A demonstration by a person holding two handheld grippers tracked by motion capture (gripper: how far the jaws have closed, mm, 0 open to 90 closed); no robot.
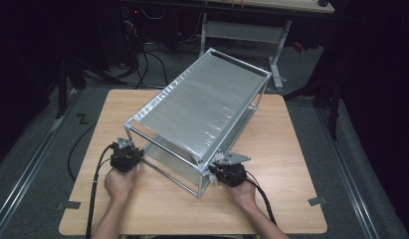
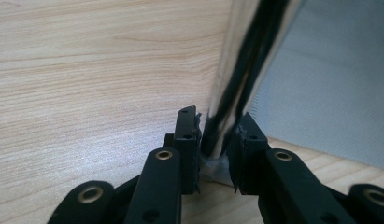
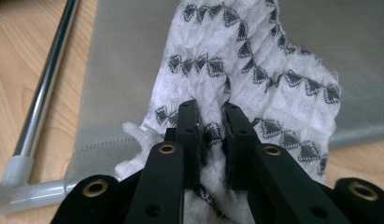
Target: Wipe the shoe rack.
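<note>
A two-tier rack (image 1: 202, 107) with a chrome frame and grey mesh shelves stands slantwise on the wooden table (image 1: 157, 209). My left gripper (image 1: 128, 145) is at the rack's near-left leg. In the left gripper view it (image 2: 217, 135) is shut on that chrome leg (image 2: 241, 60), just above its plastic foot. My right gripper (image 1: 212, 172) reaches in at the rack's near-right corner. In the right gripper view it (image 3: 211, 121) is shut on a white cloth with a black pattern (image 3: 255, 60), which lies bunched on the lower mesh shelf (image 3: 119, 70).
A chrome bottom rail (image 3: 45, 93) runs beside the lower shelf to a plastic corner joint. Bare table lies in front of the rack and along both sides. Tape marks (image 1: 317, 201) sit near the front corners. A desk frame (image 1: 242, 32) and cables (image 1: 147, 59) stand behind.
</note>
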